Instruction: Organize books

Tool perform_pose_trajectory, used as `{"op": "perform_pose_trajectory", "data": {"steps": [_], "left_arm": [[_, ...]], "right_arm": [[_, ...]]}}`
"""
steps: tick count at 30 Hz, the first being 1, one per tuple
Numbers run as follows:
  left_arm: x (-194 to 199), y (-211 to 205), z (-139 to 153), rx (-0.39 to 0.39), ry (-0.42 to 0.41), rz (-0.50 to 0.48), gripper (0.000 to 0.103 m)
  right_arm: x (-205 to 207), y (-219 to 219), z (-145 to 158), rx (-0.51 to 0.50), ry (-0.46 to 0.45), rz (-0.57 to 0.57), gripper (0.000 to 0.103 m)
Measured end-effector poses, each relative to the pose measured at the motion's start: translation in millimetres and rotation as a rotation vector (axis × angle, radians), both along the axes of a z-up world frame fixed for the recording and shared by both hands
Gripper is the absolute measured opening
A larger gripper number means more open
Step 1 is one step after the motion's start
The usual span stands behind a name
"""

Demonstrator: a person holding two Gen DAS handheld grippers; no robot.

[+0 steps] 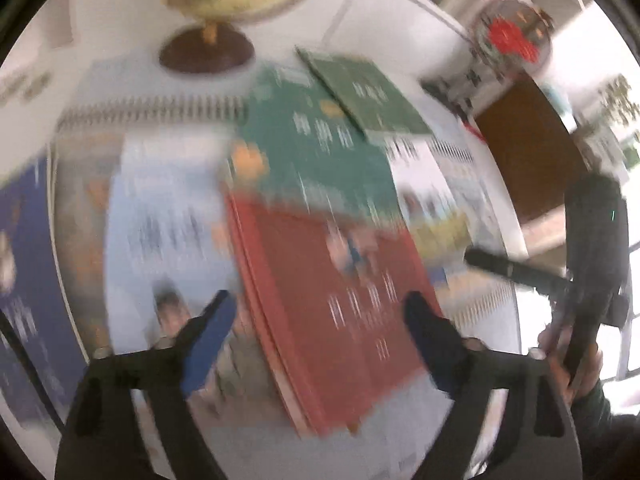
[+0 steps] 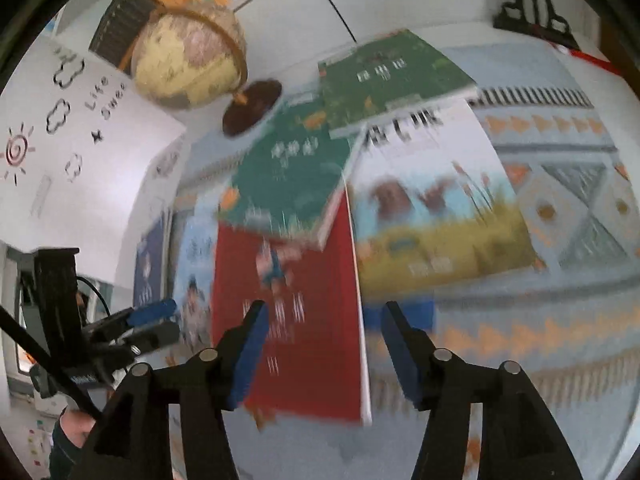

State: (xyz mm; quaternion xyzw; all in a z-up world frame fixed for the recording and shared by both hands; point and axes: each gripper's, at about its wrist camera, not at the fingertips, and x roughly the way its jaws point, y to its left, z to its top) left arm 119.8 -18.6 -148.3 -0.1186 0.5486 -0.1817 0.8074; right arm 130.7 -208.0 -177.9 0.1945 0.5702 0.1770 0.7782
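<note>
Red book point(image 2: 288, 320) lay flat on the counter point(image 2: 400, 12), partly under a teal book point(image 2: 288, 176). Left tongs point(image 1: 320, 320) and right tongs point(image 2: 322, 320) stood apart above it, gripping nothing.

Just ahead of my right gripper point(image 2: 322, 340) a red book point(image 2: 288, 312) lies flat and closed. A teal-green book point(image 2: 288, 176) lies partly on its far end, and a darker green book point(image 2: 392, 76) overlaps that one farther off. To the right lies a book with a blue-and-yellow picture cover point(image 2: 436, 216); to the left, a pale blue book point(image 2: 196, 276) and a dark blue one point(image 2: 150, 264).
</note>
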Motion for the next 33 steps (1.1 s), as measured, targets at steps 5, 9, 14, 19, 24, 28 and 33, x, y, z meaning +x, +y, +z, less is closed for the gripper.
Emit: {"op": "perform_pose_trajectory", "data": {"steps": [5, 9, 14, 19, 24, 28, 33], "left_arm": [[69, 6, -17, 0.043, -0.003, 0.004, 0.093], [101, 11, -45, 0.029, 0.054, 0.022, 0.093], [104, -2, -57, -0.07, 0.086, -0.033, 0.093], [81, -44, -44, 0.005, 0.058, -0.148, 0.096], [47, -73, -45, 0.004, 0.055, -0.24, 0.101], [24, -73, -46, -0.06, 0.07, -0.227, 0.101], [-33, -74, -40, -0.081, 0.094, -0.247, 0.101]], "right_arm": [[43, 18, -22, -0.01, 0.014, -0.092, 0.056], [62, 22, -34, -0.026, 0.042, -0.141, 0.057], [77, 35, -40, -0.054, 0.033, -0.146, 0.057], [71, 37, -38, -0.096, 0.038, -0.136, 0.059], [57, 23, -32, -0.231, 0.014, -0.103, 0.059], [29, 17, -19, -0.293, -0.013, -0.055, 0.059], [-35, 13, -14, -0.244, 0.053, -0.035, 0.059]]}}
